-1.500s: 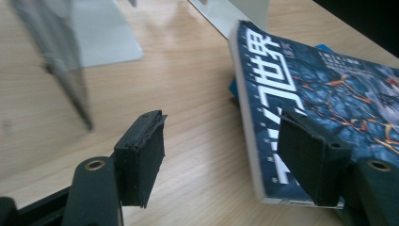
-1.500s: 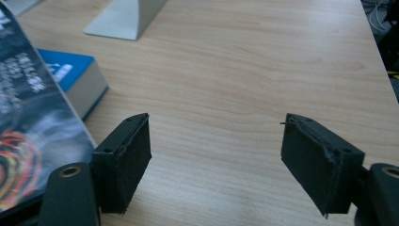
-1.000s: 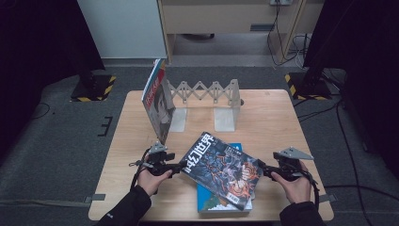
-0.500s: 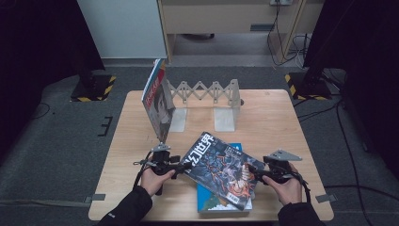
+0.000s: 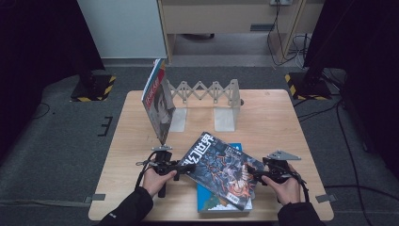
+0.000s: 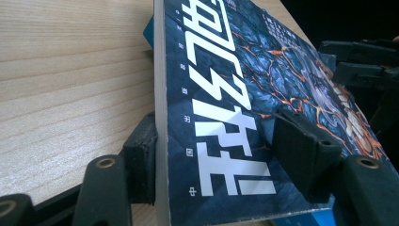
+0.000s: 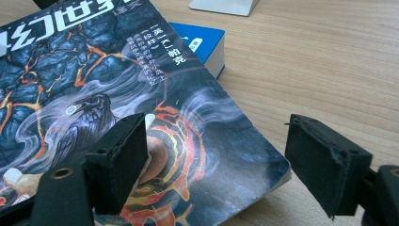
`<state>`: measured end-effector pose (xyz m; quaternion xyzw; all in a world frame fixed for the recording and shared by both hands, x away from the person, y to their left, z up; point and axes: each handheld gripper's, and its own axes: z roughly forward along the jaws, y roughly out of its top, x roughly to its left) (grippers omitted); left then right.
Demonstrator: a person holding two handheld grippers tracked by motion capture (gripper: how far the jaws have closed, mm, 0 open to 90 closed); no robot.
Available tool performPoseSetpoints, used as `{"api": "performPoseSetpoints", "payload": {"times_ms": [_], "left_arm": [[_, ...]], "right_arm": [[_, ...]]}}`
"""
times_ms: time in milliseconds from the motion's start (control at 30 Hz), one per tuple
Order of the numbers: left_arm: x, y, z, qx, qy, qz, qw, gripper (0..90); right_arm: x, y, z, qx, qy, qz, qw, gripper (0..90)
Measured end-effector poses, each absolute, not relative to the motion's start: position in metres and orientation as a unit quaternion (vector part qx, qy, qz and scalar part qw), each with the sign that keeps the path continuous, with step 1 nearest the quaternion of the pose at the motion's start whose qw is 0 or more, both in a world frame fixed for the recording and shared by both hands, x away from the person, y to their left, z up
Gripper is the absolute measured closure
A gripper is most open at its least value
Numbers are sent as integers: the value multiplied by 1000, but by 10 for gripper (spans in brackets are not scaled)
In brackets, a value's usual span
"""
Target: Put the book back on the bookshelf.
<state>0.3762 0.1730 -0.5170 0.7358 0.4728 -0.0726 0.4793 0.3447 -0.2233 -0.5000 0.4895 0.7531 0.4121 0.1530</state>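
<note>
A dark magazine-like book (image 5: 221,169) with white characters and a raven cover lies slanted on a blue book (image 5: 211,205). My left gripper (image 5: 181,167) straddles its left spine corner. In the left gripper view (image 6: 221,150) one pad touches the book's edge (image 6: 160,117) and the other stands just over the cover; the jaws have just been closing around it. My right gripper (image 5: 256,175) is at the opposite corner. In the right gripper view (image 7: 226,155) its jaws stand wide and have just been opening, one pad over the cover (image 7: 94,70), the other over bare table.
Another book (image 5: 157,106) stands upright against the left end of a white accordion rack (image 5: 207,92) at the back of the wooden table (image 5: 273,117). The blue book (image 7: 202,42) sticks out beyond the dark one. Dark floor surrounds the table.
My right gripper has edged slightly left, up to the dark book's right corner. The left hand stays at the left corner, and the books have not shifted.
</note>
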Motion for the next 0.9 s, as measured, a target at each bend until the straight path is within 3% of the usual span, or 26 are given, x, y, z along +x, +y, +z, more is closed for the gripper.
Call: {"api": "performPoseSetpoints", "payload": {"times_ms": [300,700,900], "left_arm": [[372,177,-492,727,465,-74,500,515],[379,168,-489,721,473,-86,498,487],[378,168,-487,717,474,-108,499,568]], "right_arm": [[345,-224,-502,498,747,413,154,224],[345,-224,-503,498,743,421,151,230],[345,-225,-504,498,742,423,152,229]]}}
